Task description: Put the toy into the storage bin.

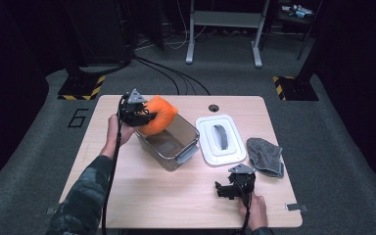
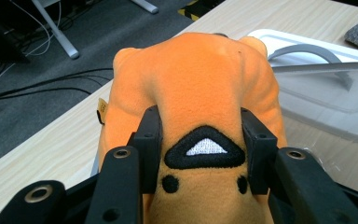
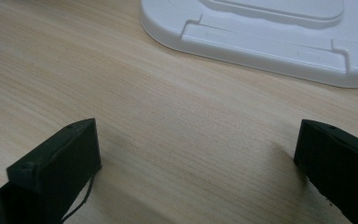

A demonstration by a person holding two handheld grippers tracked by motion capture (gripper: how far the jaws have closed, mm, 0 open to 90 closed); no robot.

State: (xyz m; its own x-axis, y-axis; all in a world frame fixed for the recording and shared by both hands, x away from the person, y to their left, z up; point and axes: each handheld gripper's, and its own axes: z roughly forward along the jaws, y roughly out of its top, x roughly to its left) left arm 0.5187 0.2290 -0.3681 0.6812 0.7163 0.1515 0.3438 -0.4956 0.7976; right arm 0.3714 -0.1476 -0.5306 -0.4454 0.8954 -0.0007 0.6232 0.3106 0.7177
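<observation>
My left gripper (image 1: 147, 117) is shut on an orange plush toy (image 1: 160, 114) and holds it over the far left corner of a clear plastic bin (image 1: 192, 129). In the left gripper view the two black pads (image 2: 150, 135) press into the sides of the plush toy (image 2: 196, 79), beside a black and white stitched triangle. The bin (image 2: 326, 102) lies just beyond it, to the right. Near the table's front edge my right gripper (image 1: 226, 189) rests low with its jaws wide apart. The right gripper (image 3: 198, 140) has bare wood between its fingers.
A white bin lid (image 1: 220, 141) with a grey handle lies flat to the right of the bin, close ahead of the right gripper (image 3: 270, 37). A grey cloth (image 1: 266, 155) lies crumpled at the table's right side. Cables and a desk frame (image 1: 223, 29) stand on the floor beyond.
</observation>
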